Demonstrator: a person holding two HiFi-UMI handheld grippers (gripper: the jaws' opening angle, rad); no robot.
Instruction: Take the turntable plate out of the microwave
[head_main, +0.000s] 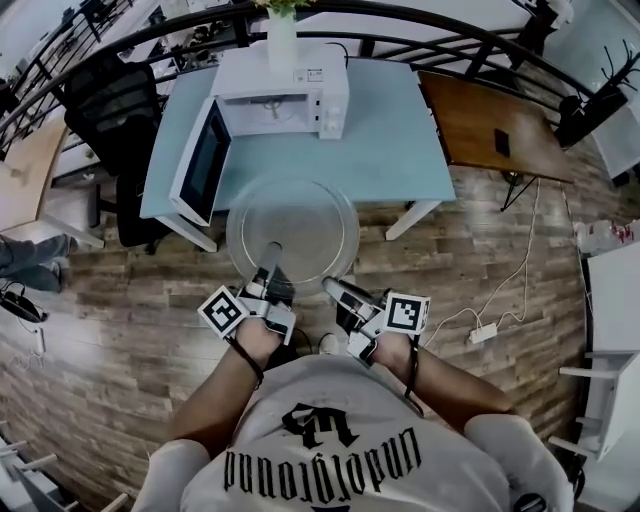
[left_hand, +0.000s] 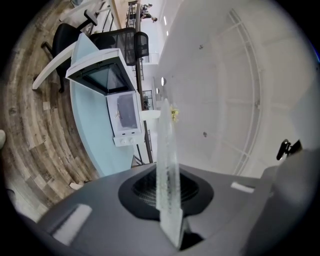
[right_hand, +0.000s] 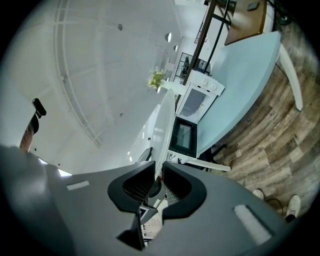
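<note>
Turntable plate (head_main: 292, 228): a clear glass disc, out of the microwave and held roughly level in the air. It is over the wooden floor (head_main: 130, 300), and in the head view its far edge overlaps the tabletop's near edge.
Left tongs (head_main: 271, 268): closed on the plate's near rim, left of centre. In the left gripper view the glass stands edge-on between the pads.
Right tongs (head_main: 336, 290): clamped on the same near rim, further right, with the thin glass edge pinched between the pads.
Microwave (head_main: 280, 100): white, on the pale blue tabletop (head_main: 400, 150). Its door (head_main: 205, 160) is swung open to the left.
Vase (head_main: 282, 40): white, standing on top of the microwave.
Chair (head_main: 110, 100): black, left of the tabletop.
Brown table (head_main: 490, 125): to the right, butting against the tabletop.
</note>
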